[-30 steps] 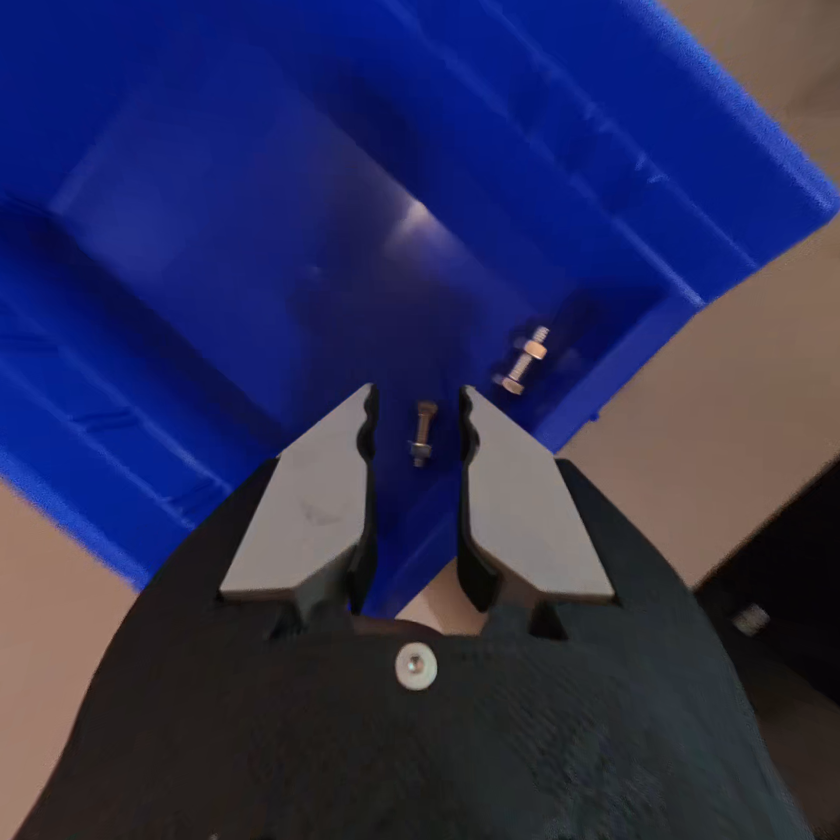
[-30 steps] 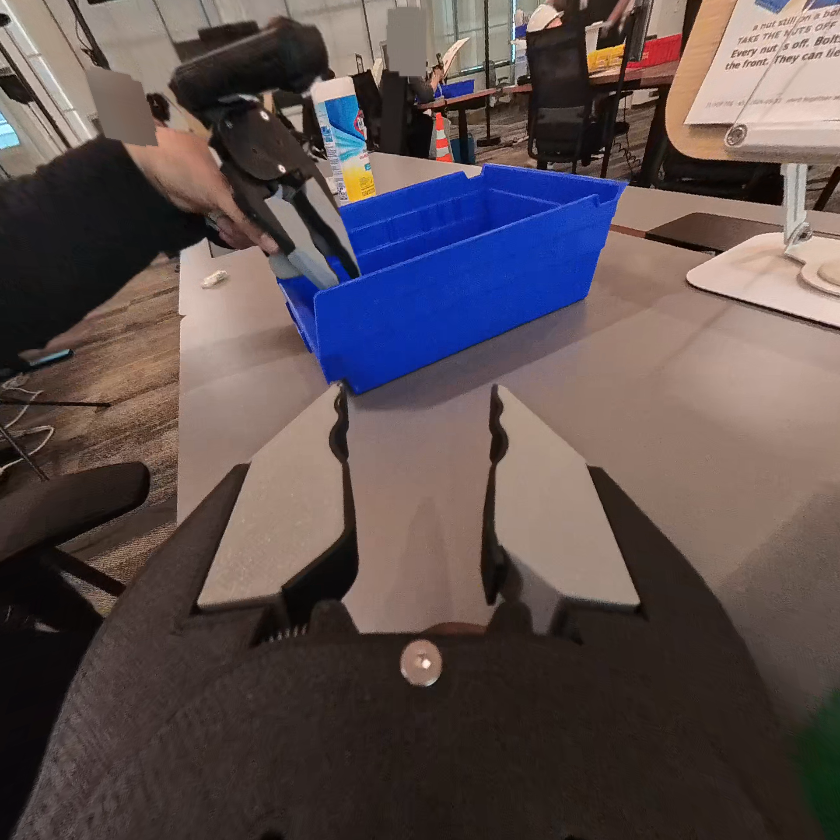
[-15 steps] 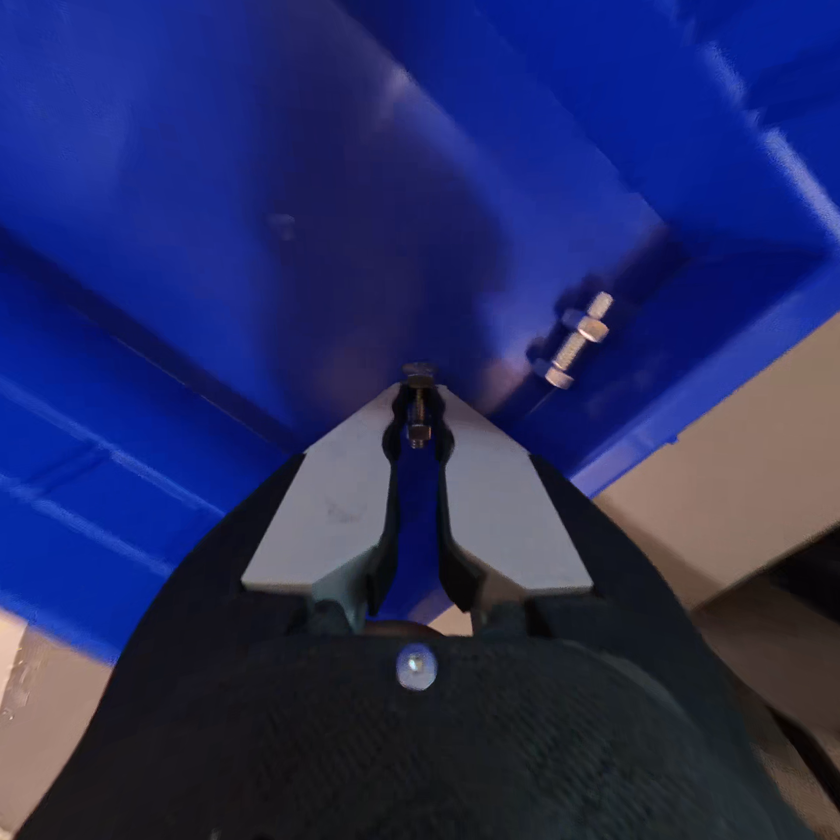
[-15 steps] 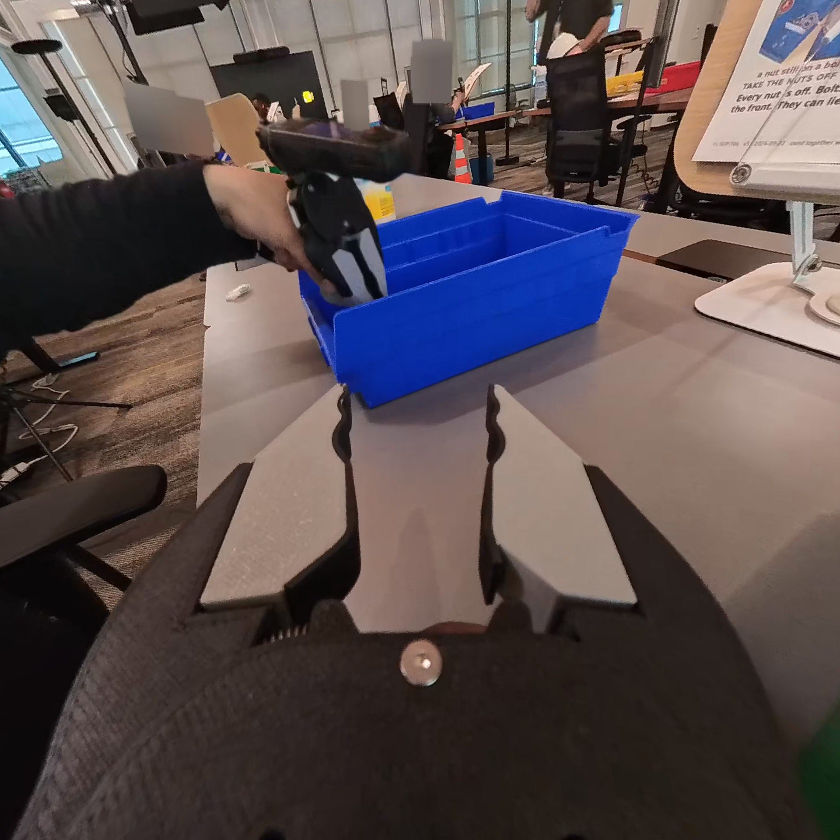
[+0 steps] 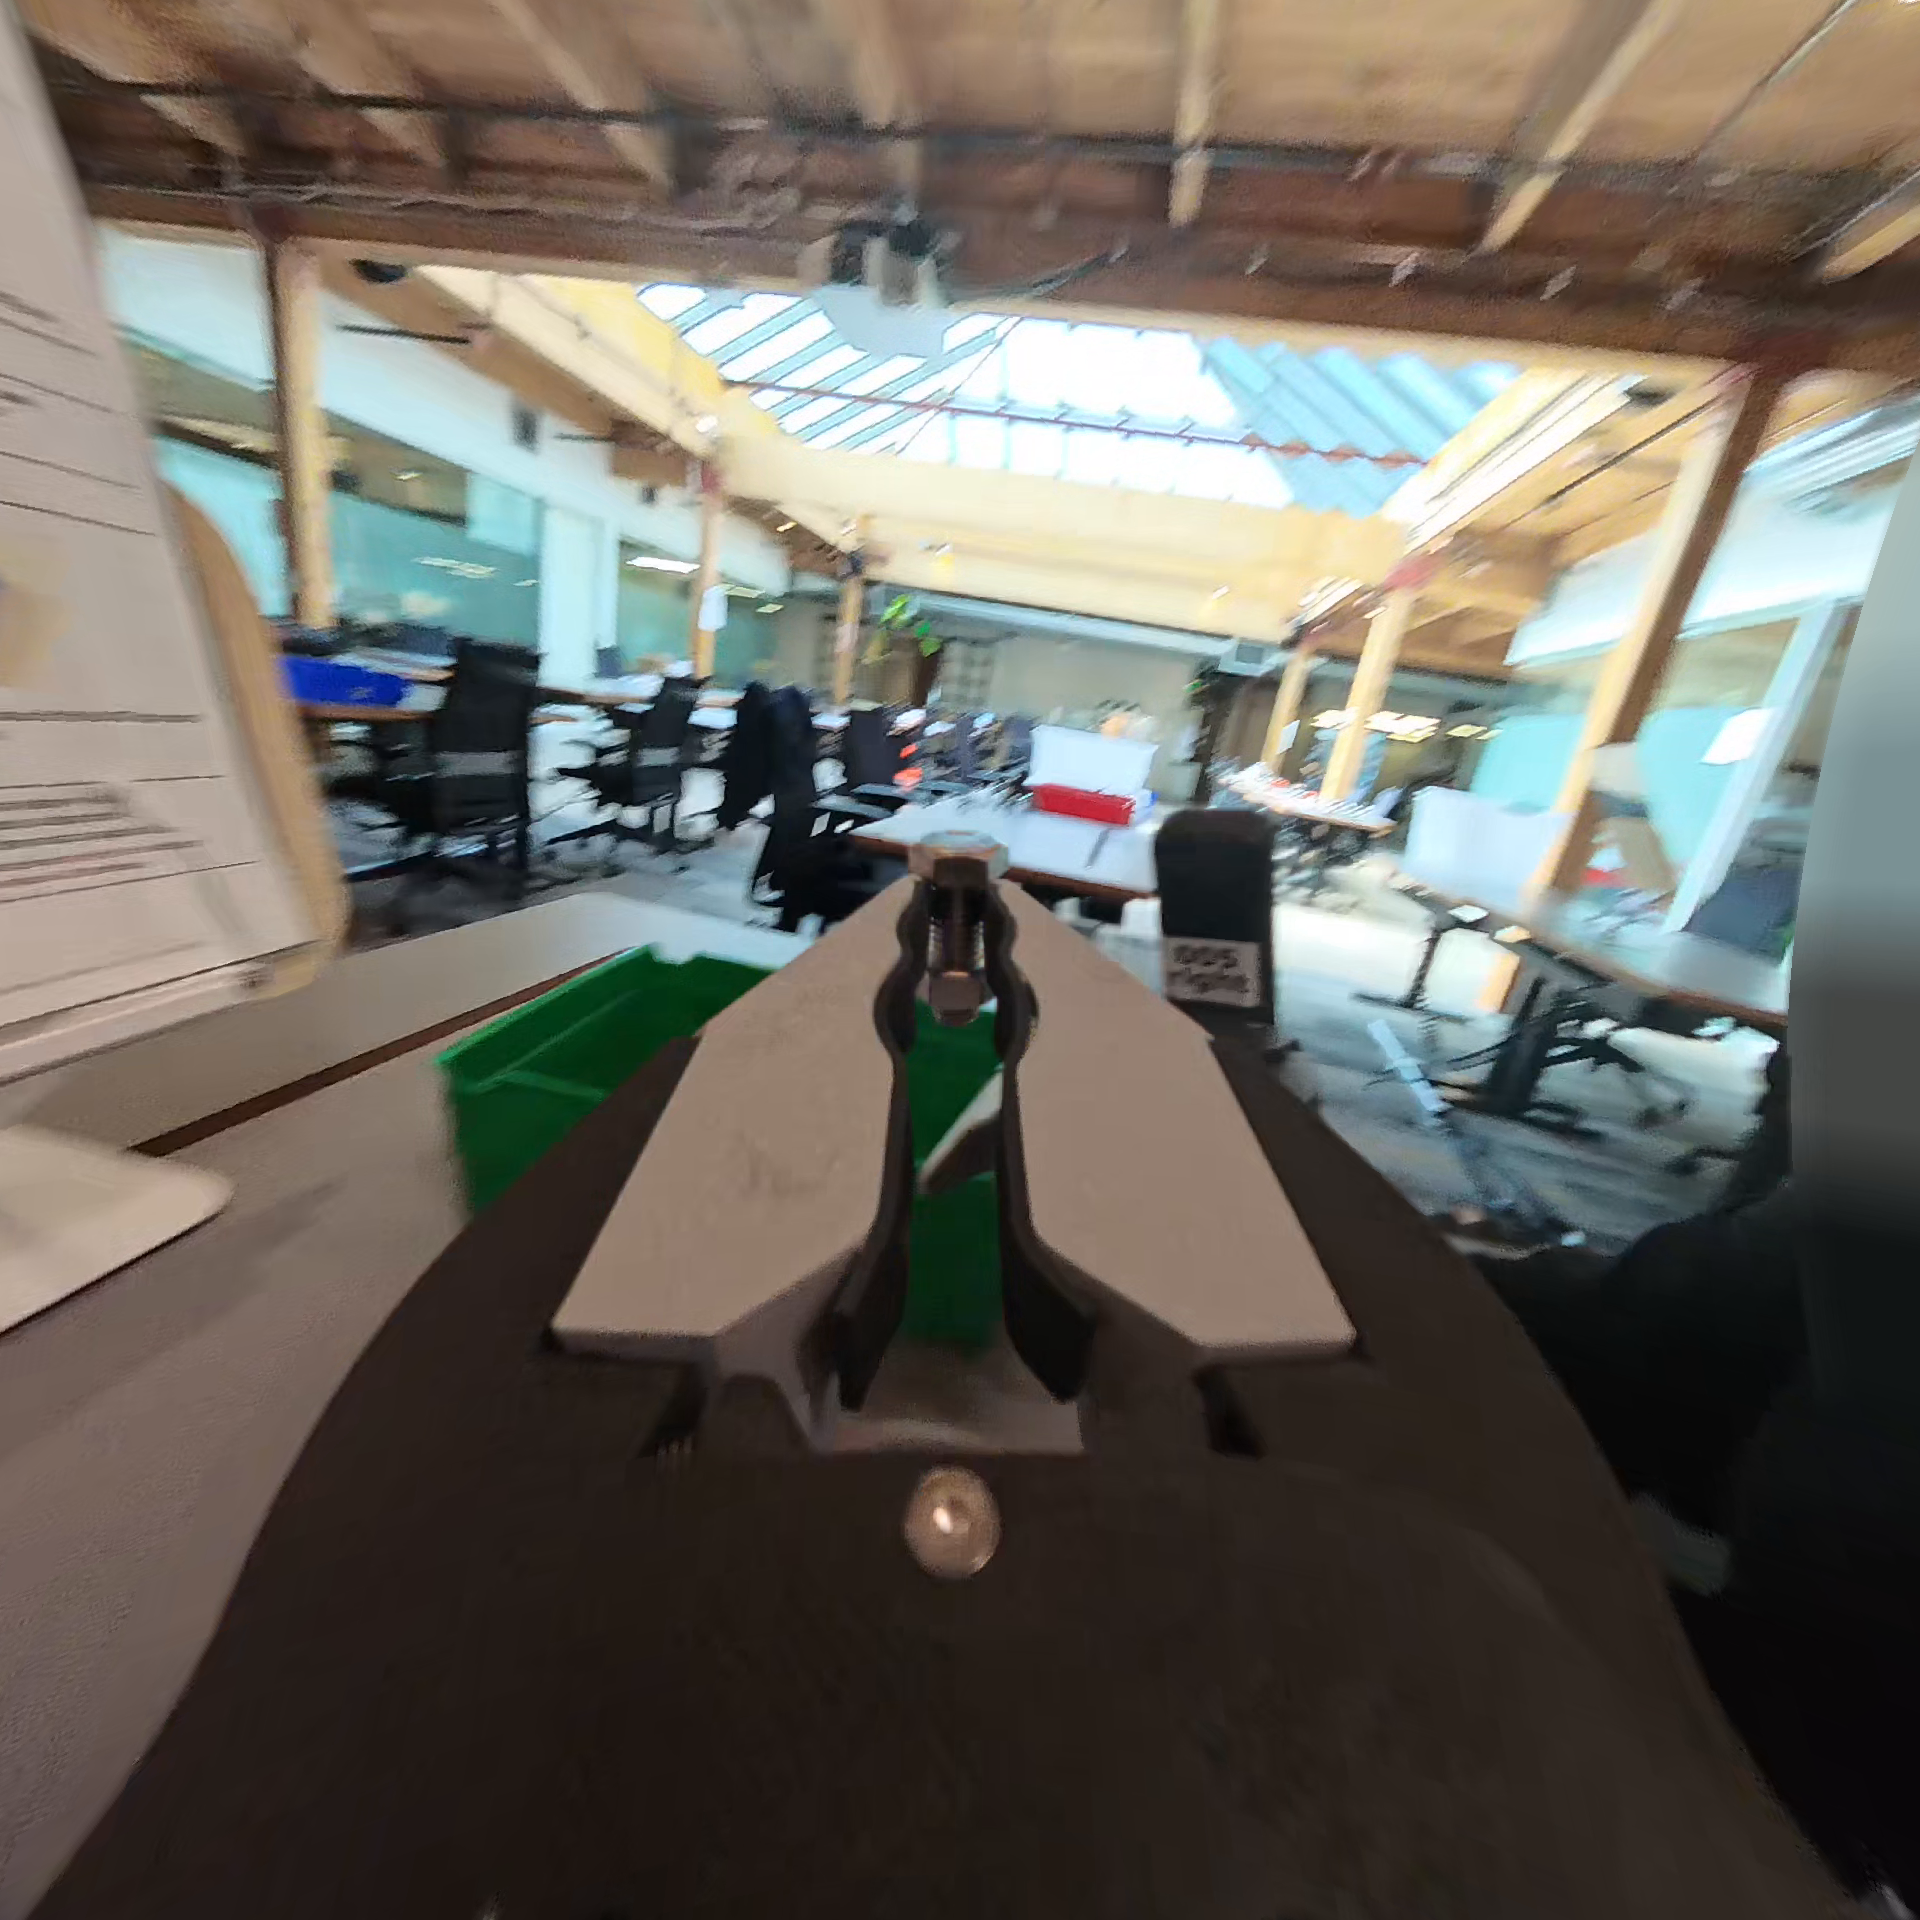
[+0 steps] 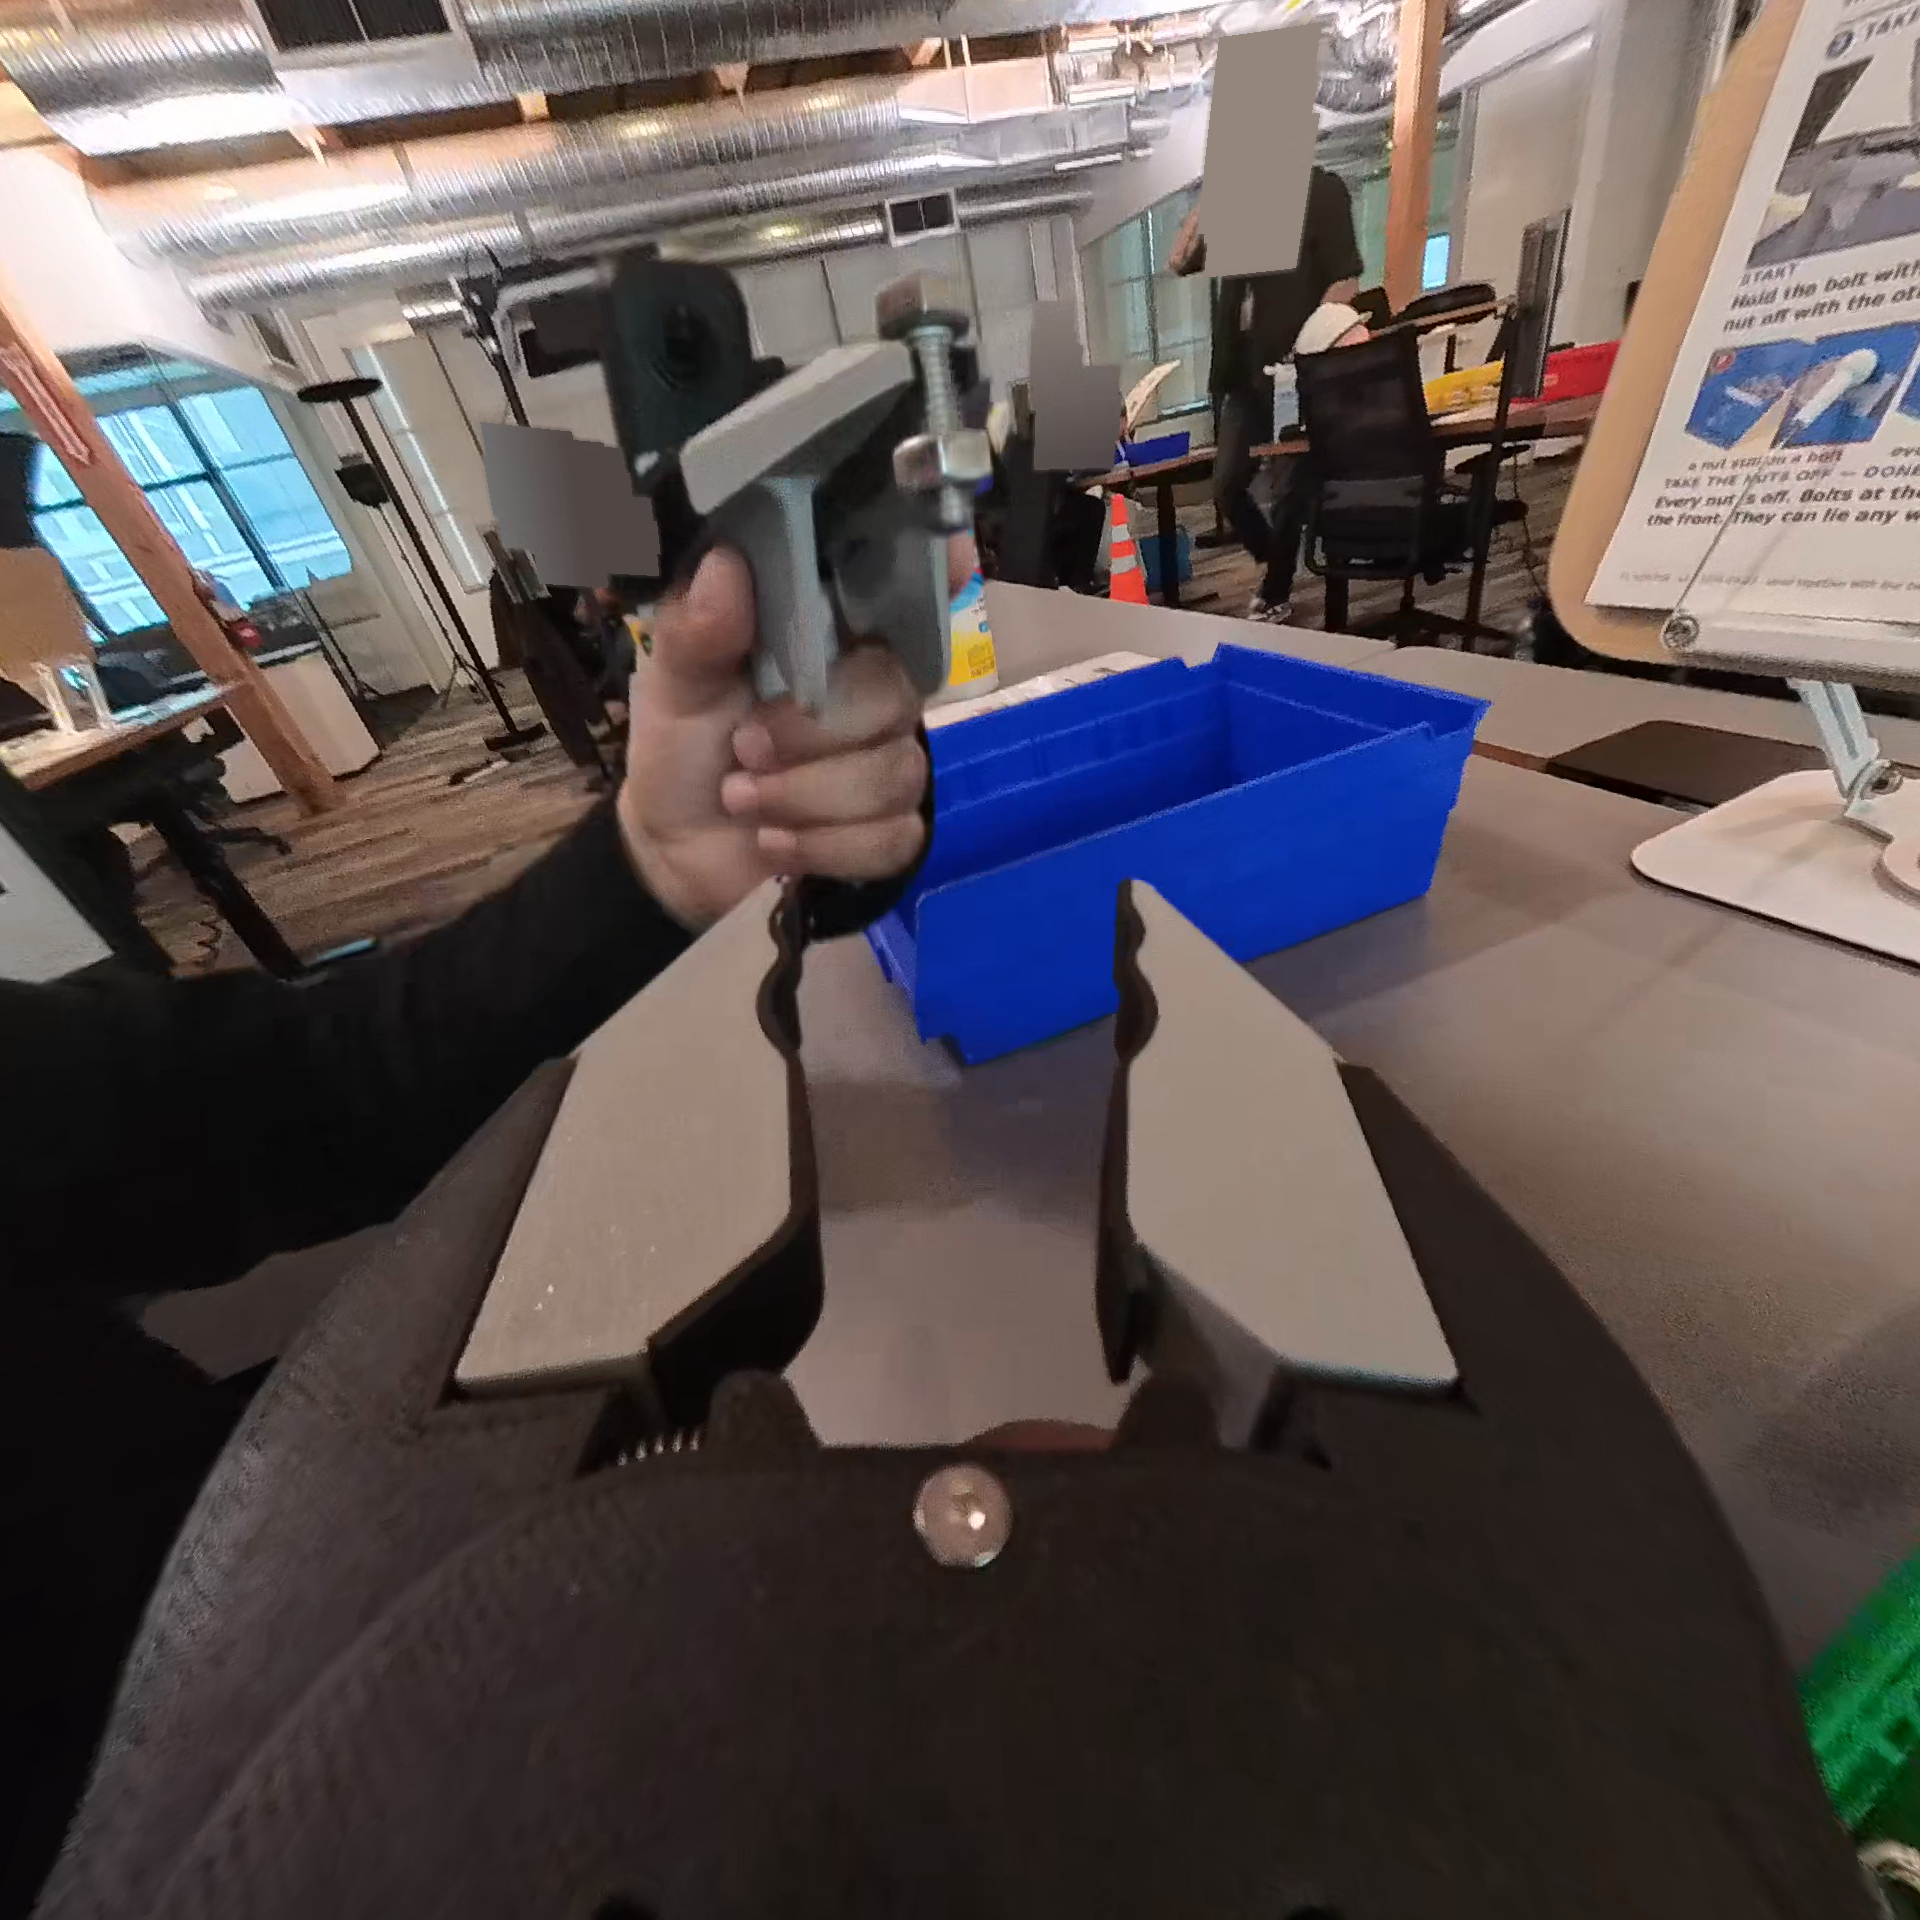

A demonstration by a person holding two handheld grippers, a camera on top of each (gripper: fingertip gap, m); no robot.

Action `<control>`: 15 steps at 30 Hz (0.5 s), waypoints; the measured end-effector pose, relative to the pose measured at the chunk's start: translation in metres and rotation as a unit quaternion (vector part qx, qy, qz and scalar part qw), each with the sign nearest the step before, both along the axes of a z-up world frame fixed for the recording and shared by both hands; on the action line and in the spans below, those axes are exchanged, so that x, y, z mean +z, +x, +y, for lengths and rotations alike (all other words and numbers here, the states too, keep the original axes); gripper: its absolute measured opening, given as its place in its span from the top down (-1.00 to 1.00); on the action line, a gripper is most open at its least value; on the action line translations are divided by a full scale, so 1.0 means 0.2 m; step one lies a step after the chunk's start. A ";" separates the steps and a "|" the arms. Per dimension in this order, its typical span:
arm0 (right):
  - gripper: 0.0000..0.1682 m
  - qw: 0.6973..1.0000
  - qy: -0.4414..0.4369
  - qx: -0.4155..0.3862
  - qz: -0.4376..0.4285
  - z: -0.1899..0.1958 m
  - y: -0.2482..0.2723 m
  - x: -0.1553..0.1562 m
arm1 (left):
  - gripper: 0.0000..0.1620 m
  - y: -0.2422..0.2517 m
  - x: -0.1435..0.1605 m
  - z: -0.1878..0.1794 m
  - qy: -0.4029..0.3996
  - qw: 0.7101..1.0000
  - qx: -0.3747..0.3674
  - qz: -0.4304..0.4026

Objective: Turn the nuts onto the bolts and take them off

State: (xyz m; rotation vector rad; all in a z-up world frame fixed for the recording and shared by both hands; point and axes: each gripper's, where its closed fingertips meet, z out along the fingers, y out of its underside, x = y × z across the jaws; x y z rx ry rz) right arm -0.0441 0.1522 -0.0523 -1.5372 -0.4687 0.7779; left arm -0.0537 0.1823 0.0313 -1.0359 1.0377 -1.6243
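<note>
Left claw [image 5: 958, 940]: clenched on a silver threaded bolt with a hex nut [image 5: 957, 935], raised clear above the bench [image 6: 1621, 1049].
Blue plastic bin [image 6: 1195, 842]: stood on the grey bench, behind the claws.
Right claw [image 6: 954, 935]: spread wide, holding nothing, above the bench.

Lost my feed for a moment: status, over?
Left gripper shut on bolt, nut on it. Right gripper open, empty. Nothing between them.

Blue bin [image 6: 1195, 831] on table [image 6: 1558, 1091], sign stand [image 6: 1787, 343] at 2 o'clock, green bin [image 5: 582, 1081] beyond.
</note>
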 end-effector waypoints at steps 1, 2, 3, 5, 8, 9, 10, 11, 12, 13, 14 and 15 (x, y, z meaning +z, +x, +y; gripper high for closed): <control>0.31 1.000 0.008 0.007 0.013 -0.02 0.01 0.04 | 0.91 0.04 0.01 -0.06 -0.012 0.999 -0.026 -0.026; 0.30 0.999 0.020 0.019 0.029 -0.05 0.01 0.08 | 0.91 0.06 0.01 -0.10 -0.026 0.997 -0.052 -0.052; 0.30 0.998 0.031 0.030 0.047 -0.08 0.02 0.12 | 0.92 0.09 0.01 -0.14 -0.043 0.993 -0.083 -0.069; 0.32 0.996 0.045 0.029 0.074 -0.11 0.06 0.17 | 0.92 0.13 -0.02 -0.19 -0.069 0.987 -0.116 -0.088; 0.38 0.995 0.053 0.010 0.082 -0.11 0.12 0.19 | 0.92 0.19 -0.07 -0.23 -0.092 0.980 -0.147 -0.097; 0.40 0.995 0.054 0.016 0.082 -0.12 0.12 0.19 | 0.92 0.21 -0.09 -0.24 -0.095 0.980 -0.149 -0.095; 0.41 0.995 0.050 0.021 0.084 -0.12 0.13 0.18 | 0.92 0.24 -0.12 -0.25 -0.093 0.980 -0.150 -0.089; 0.46 0.995 0.045 0.019 0.083 -0.11 0.13 0.17 | 0.91 0.26 -0.14 -0.25 -0.092 0.981 -0.150 -0.085; 0.57 0.996 0.042 0.015 0.078 -0.10 0.14 0.16 | 0.91 0.28 -0.16 -0.25 -0.093 0.981 -0.149 -0.084; 0.68 0.996 0.044 0.005 0.076 -0.10 0.16 0.16 | 0.91 0.28 -0.17 -0.26 -0.098 0.979 -0.155 -0.087; 0.79 0.996 0.049 -0.005 0.075 -0.09 0.18 0.16 | 0.91 0.28 -0.18 -0.26 -0.106 0.976 -0.166 -0.092; 0.82 0.996 0.047 -0.008 0.069 -0.09 0.19 0.15 | 0.92 0.28 -0.18 -0.27 -0.112 0.974 -0.172 -0.095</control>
